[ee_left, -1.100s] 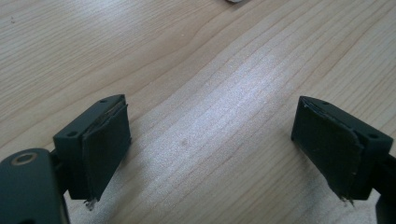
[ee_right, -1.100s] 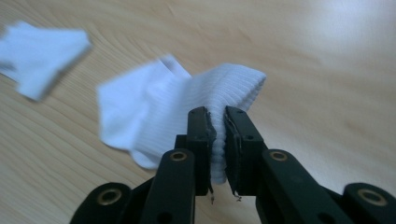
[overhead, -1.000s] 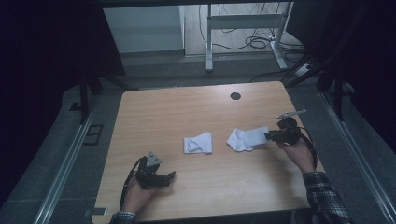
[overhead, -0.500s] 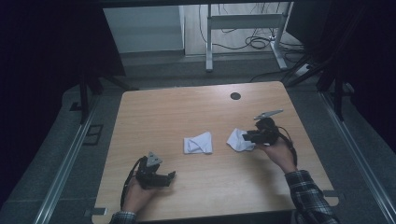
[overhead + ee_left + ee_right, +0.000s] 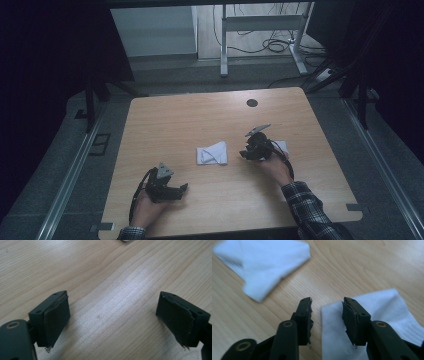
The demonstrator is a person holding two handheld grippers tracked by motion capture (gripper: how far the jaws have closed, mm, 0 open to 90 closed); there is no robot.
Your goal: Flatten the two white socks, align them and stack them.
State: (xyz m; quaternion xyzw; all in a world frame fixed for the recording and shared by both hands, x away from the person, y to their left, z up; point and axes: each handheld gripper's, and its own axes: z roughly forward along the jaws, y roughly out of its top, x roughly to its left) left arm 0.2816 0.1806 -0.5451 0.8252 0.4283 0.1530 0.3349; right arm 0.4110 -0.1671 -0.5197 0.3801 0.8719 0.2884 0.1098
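Step in hand, as I read it: dragging or repositioning one of two small white cotton socks on the light wood-grain table point(image 5: 165, 120), likely to pair it with the other.

Landmark = the folded white sock at table centre point(image 5: 212, 152), also seen blurred in the right gripper view point(image 5: 264, 262).

- Right gripper point(image 5: 246, 153): just right of the centre sock, tips pointing toward it. Its jaws are part open and have just been opening a little. In the right gripper view point(image 5: 325, 312) the edge of the second white sock, lying flat point(image 5: 372, 315), sits between the jaws; the right pad rests over the cloth, the left pad stands on bare wood beside the hem. No pinch visible, so not gripping.
- Second sock: right of the centre sock, apart from it, mostly under the right gripper in the high view, with a corner peeking out point(image 5: 281, 146).
- Left gripper point(image 5: 176, 191): near the front edge, down-left of the centre sock, well apart. Jaws wide open over bare wood point(image 5: 113, 322), nothing between them.

Next move, my call: right gripper either closes on the hem to get a real grip or lets go and re-approaches; one pad has to get under the edge, else it only scrapes the top layer. Then carry the sock to the centre sock. Left gripper can pin the centre sock so it doesn't slide.
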